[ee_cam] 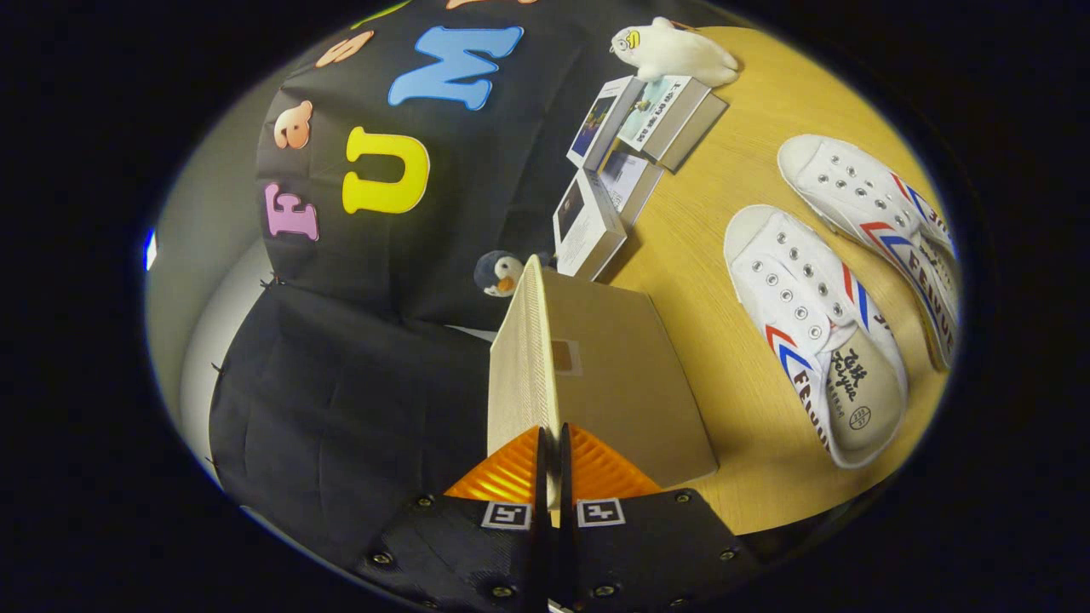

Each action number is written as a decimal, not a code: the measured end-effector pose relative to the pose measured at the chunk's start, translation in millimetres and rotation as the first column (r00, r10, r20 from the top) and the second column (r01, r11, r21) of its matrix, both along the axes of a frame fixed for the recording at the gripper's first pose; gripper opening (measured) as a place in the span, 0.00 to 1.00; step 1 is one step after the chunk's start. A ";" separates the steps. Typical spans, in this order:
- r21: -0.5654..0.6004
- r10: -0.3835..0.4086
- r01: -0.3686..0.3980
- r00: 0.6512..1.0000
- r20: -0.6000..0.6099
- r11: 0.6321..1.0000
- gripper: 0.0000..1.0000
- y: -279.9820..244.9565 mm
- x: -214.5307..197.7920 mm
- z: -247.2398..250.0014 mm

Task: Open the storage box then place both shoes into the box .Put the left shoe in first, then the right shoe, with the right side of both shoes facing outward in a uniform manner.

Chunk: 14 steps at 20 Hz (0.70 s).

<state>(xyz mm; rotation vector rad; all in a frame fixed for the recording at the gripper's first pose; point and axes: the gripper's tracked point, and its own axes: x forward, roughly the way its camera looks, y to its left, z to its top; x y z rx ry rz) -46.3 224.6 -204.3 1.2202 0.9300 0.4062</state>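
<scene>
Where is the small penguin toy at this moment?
In the gripper view, the penguin toy sits beyond the fingers, behind the raised box lid, between the black cloth wall and a small white box.

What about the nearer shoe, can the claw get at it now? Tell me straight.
Probably not yet. The claw is shut on the box lid, holding it up on edge. The nearer shoe lies uncovered on the table beside the box, so once the lid is released the way looks free.
</scene>
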 end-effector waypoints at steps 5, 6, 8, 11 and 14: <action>0.024 0.024 -0.026 0.997 0.069 0.999 0.05 3.7 7.4 42.3; 0.022 0.031 -0.033 0.996 0.086 0.999 0.05 5.3 9.4 51.4; 0.017 0.045 -0.047 0.991 0.124 0.999 0.05 10.5 14.0 71.3; 0.016 0.067 -0.071 0.981 0.181 0.997 0.05 23.7 21.2 102.9; -0.020 0.106 -0.104 0.961 0.256 0.994 0.05 42.3 25.1 133.3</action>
